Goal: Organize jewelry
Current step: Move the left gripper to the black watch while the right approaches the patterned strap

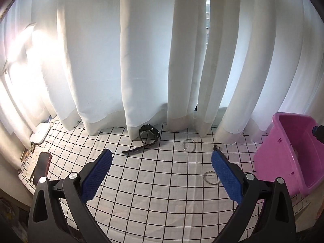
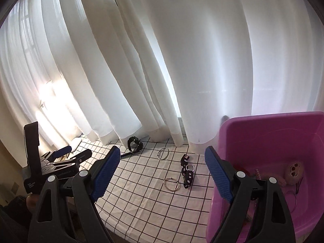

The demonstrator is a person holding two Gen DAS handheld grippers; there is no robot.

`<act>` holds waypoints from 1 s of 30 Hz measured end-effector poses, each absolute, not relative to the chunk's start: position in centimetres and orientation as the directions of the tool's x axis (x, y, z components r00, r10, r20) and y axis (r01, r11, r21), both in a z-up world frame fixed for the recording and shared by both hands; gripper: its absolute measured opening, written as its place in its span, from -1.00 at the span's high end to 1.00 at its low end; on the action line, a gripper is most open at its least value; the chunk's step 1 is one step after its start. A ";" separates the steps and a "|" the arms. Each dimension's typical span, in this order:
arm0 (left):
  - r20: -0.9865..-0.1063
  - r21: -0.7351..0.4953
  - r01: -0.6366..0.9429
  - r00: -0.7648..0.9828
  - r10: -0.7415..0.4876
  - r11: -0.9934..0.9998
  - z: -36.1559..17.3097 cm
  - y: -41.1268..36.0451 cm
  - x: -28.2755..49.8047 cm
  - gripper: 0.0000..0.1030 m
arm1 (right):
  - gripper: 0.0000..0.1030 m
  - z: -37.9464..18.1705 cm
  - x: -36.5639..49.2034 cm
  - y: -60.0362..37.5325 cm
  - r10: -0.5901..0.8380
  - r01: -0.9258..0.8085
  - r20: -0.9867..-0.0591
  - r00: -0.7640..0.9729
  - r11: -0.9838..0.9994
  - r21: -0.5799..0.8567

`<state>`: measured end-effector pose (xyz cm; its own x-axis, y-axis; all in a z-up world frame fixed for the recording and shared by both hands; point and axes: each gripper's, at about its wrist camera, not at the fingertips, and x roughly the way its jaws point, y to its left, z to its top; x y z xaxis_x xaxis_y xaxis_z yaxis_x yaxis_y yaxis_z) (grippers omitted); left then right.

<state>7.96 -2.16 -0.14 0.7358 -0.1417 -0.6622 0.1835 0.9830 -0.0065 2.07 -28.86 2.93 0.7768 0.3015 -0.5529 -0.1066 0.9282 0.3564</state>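
Observation:
A black watch lies at the curtain's foot on the checked cloth; it also shows in the right wrist view. Two silver bangles lie on the cloth, also seen from the right. A black studded strap with a small ring lies between them. The pink bin at right holds a round brown piece and other jewelry. My left gripper is open and empty above the cloth. My right gripper is open and empty beside the bin.
White curtains hang along the table's far edge. A phone, a white device and papers lie at the far left. The left gripper's body shows at the left of the right wrist view. The pink bin stands right.

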 end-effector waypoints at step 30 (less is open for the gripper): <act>-0.790 -0.026 0.278 0.583 -0.190 0.960 -14.9 4.0 18.7 -0.88 | -0.59 -13.0 5.6 -19.8 0.050 0.256 -0.785 0.617 0.931 0.261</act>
<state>18.75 4.02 -14.94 0.5828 -0.1899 -0.7901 0.2777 0.9603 -0.0260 5.57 -19.81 -12.98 0.6173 0.0500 -0.7852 0.2563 0.9308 0.2607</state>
